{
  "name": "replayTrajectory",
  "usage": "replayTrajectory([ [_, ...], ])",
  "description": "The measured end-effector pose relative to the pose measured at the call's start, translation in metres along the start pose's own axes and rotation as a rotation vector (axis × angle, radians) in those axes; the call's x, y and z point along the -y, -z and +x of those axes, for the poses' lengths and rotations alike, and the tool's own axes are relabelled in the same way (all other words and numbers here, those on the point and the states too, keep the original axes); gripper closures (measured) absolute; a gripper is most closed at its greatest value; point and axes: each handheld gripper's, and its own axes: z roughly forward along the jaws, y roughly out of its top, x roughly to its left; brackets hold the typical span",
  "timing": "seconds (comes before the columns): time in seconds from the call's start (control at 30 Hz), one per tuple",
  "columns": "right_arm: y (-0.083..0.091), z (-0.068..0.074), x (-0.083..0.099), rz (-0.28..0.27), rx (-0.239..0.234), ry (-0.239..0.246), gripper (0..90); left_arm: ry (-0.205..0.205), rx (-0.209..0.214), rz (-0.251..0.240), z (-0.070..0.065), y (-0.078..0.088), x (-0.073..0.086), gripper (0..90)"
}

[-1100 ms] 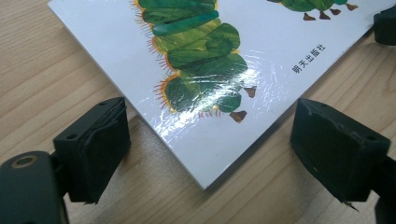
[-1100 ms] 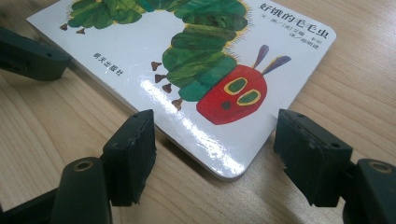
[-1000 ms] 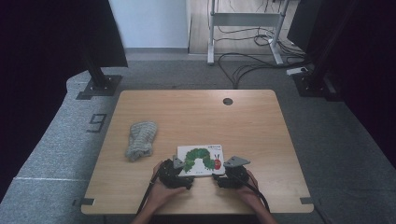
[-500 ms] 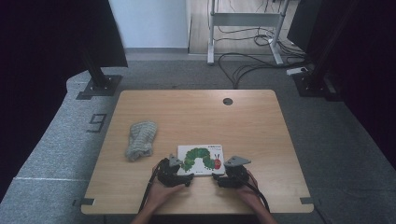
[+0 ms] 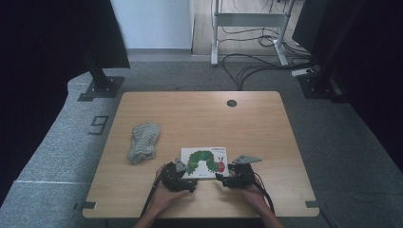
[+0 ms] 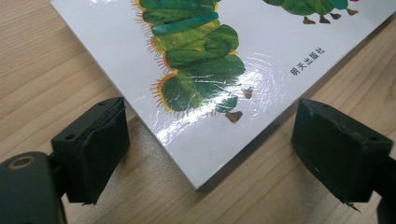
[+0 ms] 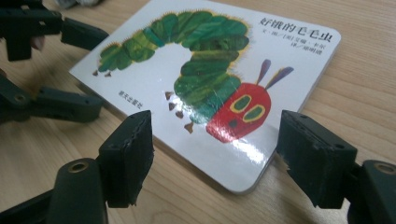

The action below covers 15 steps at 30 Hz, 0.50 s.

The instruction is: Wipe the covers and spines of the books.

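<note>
A white board book (image 5: pixel 205 162) with a green caterpillar on its cover lies flat near the table's front edge. My left gripper (image 5: pixel 190 179) sits at the book's near left corner. In the left gripper view the book (image 6: pixel 210 70) pokes that corner between the left gripper's (image 6: pixel 217 149) jaws, which have just been opening; the pads stand clear of it. My right gripper (image 5: pixel 223 178) is at the near right corner. In the right gripper view its (image 7: pixel 223 156) open jaws straddle the book's (image 7: pixel 210 84) rounded corner without touching, and the left gripper (image 7: pixel 77 70) shows at the far edge.
A grey knitted cloth (image 5: pixel 142 141) lies left of the book on the wooden table (image 5: pixel 199 114). A round cable hole (image 5: pixel 231 103) sits near the far edge. Beyond the table are a stand base (image 5: pixel 100 88) and floor cables (image 5: pixel 256 66).
</note>
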Motion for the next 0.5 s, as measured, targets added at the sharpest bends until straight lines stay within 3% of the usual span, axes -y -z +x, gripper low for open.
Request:
replayTrajectory([
  [0.03,0.0,0.0,-0.001,-0.003,-0.005,-0.001,27.3,0.0,0.001,-0.001,0.0,0.0,0.0,10.2],
  [0.07,0.001,-0.001,-0.001,-0.008,-0.034,-0.011,34.8,-0.001,0.0,-0.001,0.0,0.0,0.0,10.2],
  [0.1,0.001,-0.001,-0.002,-0.022,-0.115,-0.05,33.6,-0.002,-0.001,-0.001,0.0,0.0,0.0,10.2],
  [0.13,0.0,0.001,-0.003,-0.025,-0.163,-0.077,33.7,-0.002,0.0,0.0,0.0,0.0,0.0,10.2],
  [0.23,-0.002,0.012,-0.007,-0.031,-0.084,-0.009,32.9,-0.004,0.001,-0.001,0.0,0.0,0.0,10.3],
  [0.3,-0.002,0.011,-0.009,-0.026,-0.077,-0.032,32.6,-0.004,0.001,-0.001,0.0,0.0,0.0,10.4],
  [0.4,-0.001,0.006,-0.006,-0.018,-0.006,-0.051,31.4,-0.004,0.002,0.0,0.0,0.0,0.0,10.4],
  [0.5,0.0,-0.001,-0.003,-0.013,0.027,-0.089,30.3,-0.003,0.001,0.001,0.0,0.0,0.0,10.5],
])
